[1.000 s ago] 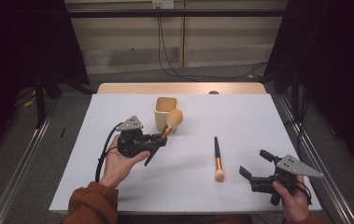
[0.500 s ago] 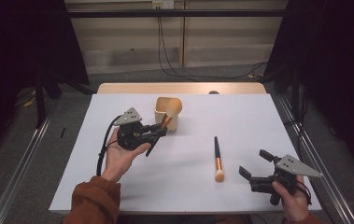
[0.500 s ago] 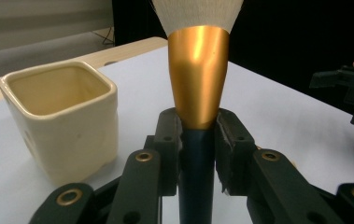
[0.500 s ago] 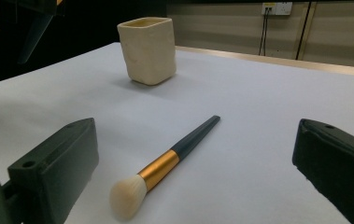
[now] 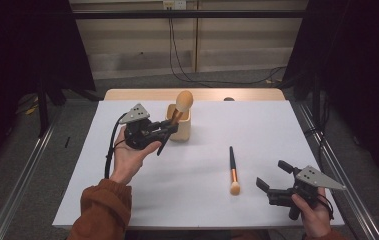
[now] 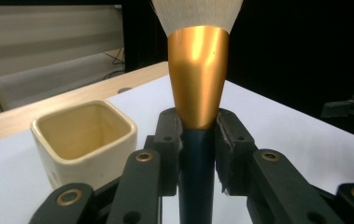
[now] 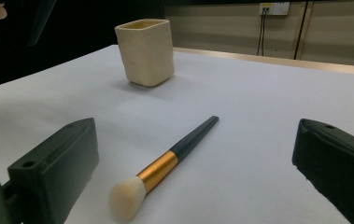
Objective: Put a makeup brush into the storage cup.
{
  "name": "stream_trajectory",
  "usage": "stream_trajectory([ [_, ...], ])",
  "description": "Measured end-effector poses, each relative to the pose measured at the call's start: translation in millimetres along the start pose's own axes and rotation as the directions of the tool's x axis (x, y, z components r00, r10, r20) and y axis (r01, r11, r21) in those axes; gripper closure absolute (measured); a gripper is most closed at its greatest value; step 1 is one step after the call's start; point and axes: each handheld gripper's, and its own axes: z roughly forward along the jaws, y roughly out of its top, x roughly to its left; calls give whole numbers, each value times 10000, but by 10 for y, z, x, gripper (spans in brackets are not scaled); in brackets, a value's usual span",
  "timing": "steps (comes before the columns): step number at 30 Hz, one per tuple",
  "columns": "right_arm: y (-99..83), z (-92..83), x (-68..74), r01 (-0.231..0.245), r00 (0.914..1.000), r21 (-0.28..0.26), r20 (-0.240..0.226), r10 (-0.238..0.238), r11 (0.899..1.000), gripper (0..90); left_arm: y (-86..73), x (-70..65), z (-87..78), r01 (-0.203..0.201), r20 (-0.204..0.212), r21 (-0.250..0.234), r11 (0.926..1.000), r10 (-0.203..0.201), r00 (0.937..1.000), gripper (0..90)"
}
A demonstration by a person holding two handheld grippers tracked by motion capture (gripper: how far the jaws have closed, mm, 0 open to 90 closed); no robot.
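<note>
High view: left gripper (image 5: 166, 131) clamps the large makeup brush (image 5: 181, 104) bristles-up beside the cream cup (image 5: 183, 131), likely for dropping in handle-first; right gripper (image 5: 272, 179) waits open near the small brush (image 5: 233, 170).

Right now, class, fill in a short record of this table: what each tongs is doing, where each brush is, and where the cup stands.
left tongs: shut on big brush, at the dark handle just below the gold collar
big brush: bristles up, raised beside the cup
right tongs: open, holding nothing
small brush: flat on the white table, bristles toward the person, ahead of the right tongs
cup: cream, square, upright, nothing inside as far as visible
</note>
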Motion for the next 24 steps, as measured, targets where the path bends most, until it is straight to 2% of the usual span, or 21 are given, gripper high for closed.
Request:
stream_trajectory([
  [1, -1, -1, 0, -32, 10000, 9, 5, 32, 10000, 0, 33, 10, 3, -10, -114, -193, 9998, 8, 9999, 726],
  [7, -4, -10, -3, -42, 10000, -18, 38, 42, 10000, 0, 118, 76, -17, -81, -317, -445, 9990, 67, 9995, 726],
  [14, -9, -7, -2, -247, 9996, -198, 150, 250, 9995, 0, 144, 135, 40, 86, -500, -654, 9978, -119, 9987, 726],
  [24, -15, -4, -1, -339, 9993, -382, 171, 345, 9987, 0, 200, 218, 135, 33, -639, -853, 9963, -88, 9979, 726],
])
